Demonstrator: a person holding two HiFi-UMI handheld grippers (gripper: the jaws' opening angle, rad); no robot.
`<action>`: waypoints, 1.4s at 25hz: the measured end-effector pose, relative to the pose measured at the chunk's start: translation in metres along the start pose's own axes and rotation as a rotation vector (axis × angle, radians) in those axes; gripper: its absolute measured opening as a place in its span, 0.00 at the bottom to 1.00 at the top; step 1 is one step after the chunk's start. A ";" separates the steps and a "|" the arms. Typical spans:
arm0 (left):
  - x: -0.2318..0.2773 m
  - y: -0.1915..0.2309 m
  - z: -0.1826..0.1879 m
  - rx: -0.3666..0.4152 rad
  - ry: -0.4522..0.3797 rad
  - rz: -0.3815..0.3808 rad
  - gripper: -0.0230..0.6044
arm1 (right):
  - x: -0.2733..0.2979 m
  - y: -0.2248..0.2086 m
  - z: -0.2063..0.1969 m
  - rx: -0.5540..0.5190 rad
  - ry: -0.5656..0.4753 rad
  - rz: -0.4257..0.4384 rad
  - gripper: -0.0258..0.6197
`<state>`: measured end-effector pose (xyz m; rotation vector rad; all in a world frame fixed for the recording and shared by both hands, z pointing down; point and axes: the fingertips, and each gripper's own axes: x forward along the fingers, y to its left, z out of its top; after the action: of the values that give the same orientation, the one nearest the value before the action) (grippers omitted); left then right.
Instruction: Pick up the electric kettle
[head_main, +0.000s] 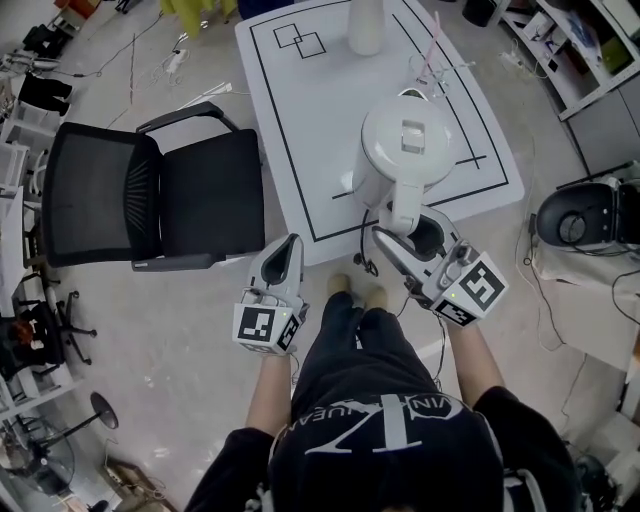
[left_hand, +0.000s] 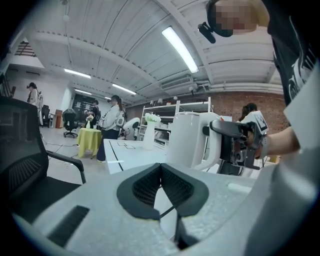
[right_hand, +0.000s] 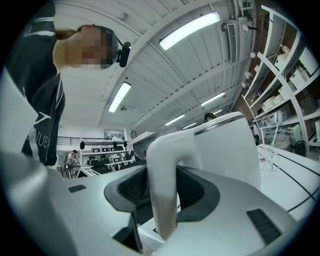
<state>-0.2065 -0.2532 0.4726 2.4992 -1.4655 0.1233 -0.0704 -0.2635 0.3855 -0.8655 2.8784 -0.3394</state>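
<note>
Head view, looking steeply down: my right gripper (head_main: 400, 236) reaches forward to the near edge of a white table marked with black lines (head_main: 300, 150). Directly ahead of its jaws stands the white electric kettle (head_main: 405, 140), round, with its lid closed. Its curved white handle (head_main: 404, 208) points back toward me and runs into the gripper's tips. I cannot tell from here whether the kettle rests on the table or is raised off it. Far beyond the kettle, at the table's far end, is a tall white vase (head_main: 366, 25). My left gripper (head_main: 287, 250) is held lower and nearer to me, off the table and over the floor. A black mesh office chair (head_main: 150, 195) stands to its left. My legs in black trousers show between the two grippers.

Left gripper view: the two dark ribbed pads (left_hand: 147, 187) of this gripper are pressed together, with nothing between them. Ahead and to the right is the kettle, with the right gripper at its handle. The white table stretches straight ahead and the chair rises at the left. People stand far across the room.

Right gripper view: the jaws are pinched on the kettle's handle, one dark pad (right_hand: 132, 187) on each side of the white bar. The kettle body fills the space just beyond the jaws, ahead and slightly right. Ceiling lights run overhead.
</note>
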 end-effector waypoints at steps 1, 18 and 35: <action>0.002 0.001 0.000 -0.003 0.002 -0.004 0.05 | 0.002 0.000 0.002 -0.002 -0.004 -0.002 0.30; 0.016 0.017 0.008 -0.014 0.003 -0.010 0.05 | 0.013 -0.003 0.013 -0.014 -0.082 0.089 0.25; 0.005 0.015 0.016 -0.011 -0.017 0.009 0.05 | 0.009 -0.023 0.054 0.035 -0.199 0.096 0.24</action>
<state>-0.2177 -0.2686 0.4604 2.4910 -1.4799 0.0953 -0.0559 -0.2973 0.3382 -0.7092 2.7104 -0.2761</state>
